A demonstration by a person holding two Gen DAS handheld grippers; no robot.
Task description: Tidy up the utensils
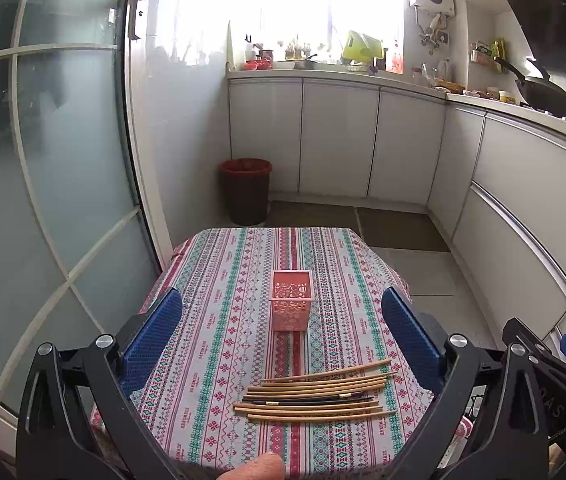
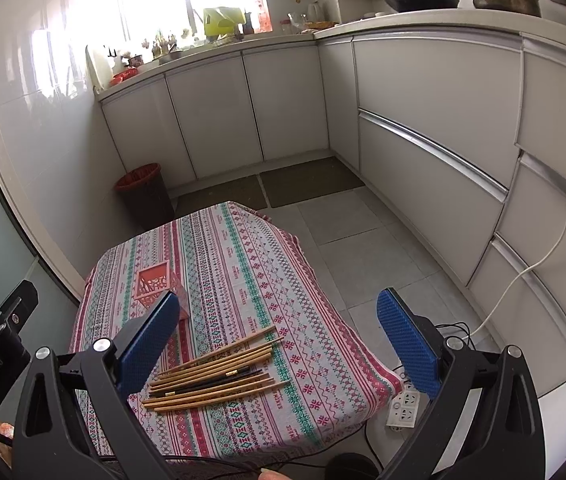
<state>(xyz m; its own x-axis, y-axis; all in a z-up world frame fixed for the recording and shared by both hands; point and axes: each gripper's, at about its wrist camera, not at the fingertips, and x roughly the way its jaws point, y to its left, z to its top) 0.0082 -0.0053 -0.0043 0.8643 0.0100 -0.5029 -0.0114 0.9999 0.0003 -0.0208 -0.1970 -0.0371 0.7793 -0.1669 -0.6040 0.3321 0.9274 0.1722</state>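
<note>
A row of several chopsticks (image 1: pixel 317 394), mostly bamboo with a dark pair among them, lies flat on the patterned tablecloth (image 1: pixel 219 320) near its front edge. A pink openwork holder (image 1: pixel 290 300) stands upright behind them and looks empty. My left gripper (image 1: pixel 283 324) is open and empty, held above the table with the holder between its blue pads (image 1: pixel 151 340). My right gripper (image 2: pixel 279 336) is open and empty, above the table's right side. The chopsticks (image 2: pixel 213 376) and holder (image 2: pixel 155 282) also show in the right wrist view; the left pad (image 2: pixel 147 344) hides part of the holder.
A red-rimmed bin (image 1: pixel 245 190) stands on the floor beyond the table. White cabinets (image 1: pixel 339 140) run along the back and right. A power strip (image 2: pixel 403 408) and cables lie on the floor to the table's right. A glass door (image 1: pixel 43 160) is on the left.
</note>
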